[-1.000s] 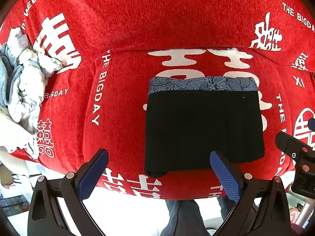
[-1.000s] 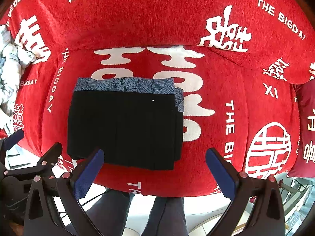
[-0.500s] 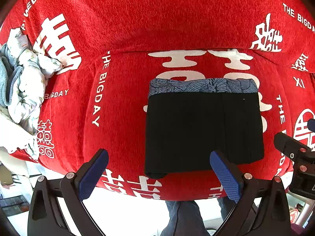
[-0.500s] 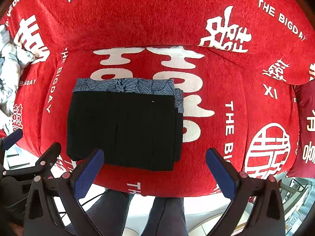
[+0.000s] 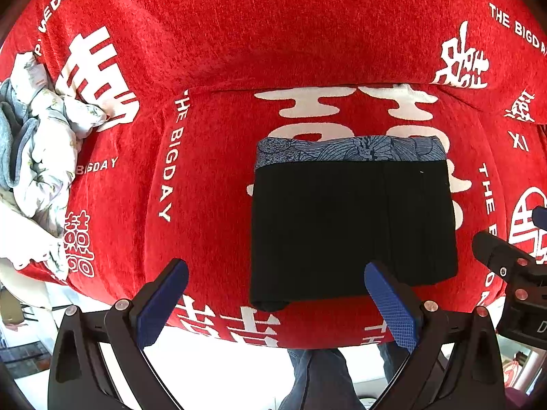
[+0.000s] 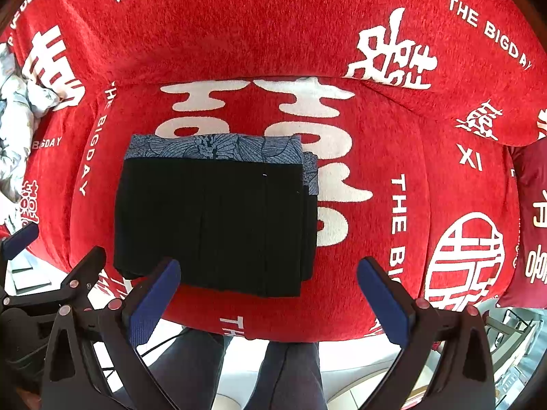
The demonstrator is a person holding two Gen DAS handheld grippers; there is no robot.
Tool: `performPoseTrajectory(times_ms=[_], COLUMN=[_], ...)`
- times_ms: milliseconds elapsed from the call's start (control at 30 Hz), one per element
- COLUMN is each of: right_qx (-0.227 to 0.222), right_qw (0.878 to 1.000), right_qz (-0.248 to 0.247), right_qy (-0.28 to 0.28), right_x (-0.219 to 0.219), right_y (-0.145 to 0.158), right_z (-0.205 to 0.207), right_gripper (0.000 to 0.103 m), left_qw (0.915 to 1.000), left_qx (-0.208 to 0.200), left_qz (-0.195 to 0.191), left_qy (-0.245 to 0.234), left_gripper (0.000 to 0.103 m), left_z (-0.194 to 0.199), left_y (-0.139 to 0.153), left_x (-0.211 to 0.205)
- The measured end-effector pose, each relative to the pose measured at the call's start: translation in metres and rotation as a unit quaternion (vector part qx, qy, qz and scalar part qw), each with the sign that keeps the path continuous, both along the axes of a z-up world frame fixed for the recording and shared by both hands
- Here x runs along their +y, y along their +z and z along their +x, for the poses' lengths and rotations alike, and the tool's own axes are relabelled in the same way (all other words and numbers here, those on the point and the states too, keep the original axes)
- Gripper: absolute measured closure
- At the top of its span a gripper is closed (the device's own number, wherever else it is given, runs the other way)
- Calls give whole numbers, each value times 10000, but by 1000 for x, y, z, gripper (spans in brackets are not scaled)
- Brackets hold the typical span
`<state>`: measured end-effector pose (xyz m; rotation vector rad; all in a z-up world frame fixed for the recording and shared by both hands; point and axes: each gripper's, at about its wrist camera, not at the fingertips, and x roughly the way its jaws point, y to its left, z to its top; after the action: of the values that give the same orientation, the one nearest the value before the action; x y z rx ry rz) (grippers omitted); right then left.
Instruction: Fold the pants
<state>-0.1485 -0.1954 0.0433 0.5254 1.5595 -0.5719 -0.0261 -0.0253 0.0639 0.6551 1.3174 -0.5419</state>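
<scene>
Pants (image 5: 352,229): black, folded into a compact rectangle, blue patterned waistband (image 5: 348,148) along the far edge; lying flat on the red sofa cover (image 5: 212,177).
Left gripper (image 5: 273,294): fingers spread wide, empty, above the sofa's front edge.
Right gripper (image 6: 268,288): spread wide, empty.
Pale crumpled clothes (image 5: 41,157): heaped at the sofa's left end.
</scene>
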Motion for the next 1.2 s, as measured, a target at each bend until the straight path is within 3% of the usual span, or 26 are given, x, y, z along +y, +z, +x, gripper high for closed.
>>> performPoseTrajectory(times_ms=[1200], right_qx=[17], right_qw=[10000], right_qz=[10], right_qy=[33], right_x=[0], right_y=[-1], right_z=[0], right_gripper=[0], left_qw=[10000], left_qx=[49], left_qz=[6], left_qy=[-51], left_gripper=[0], left_z=[0], left_y=[-1], left_x=[2])
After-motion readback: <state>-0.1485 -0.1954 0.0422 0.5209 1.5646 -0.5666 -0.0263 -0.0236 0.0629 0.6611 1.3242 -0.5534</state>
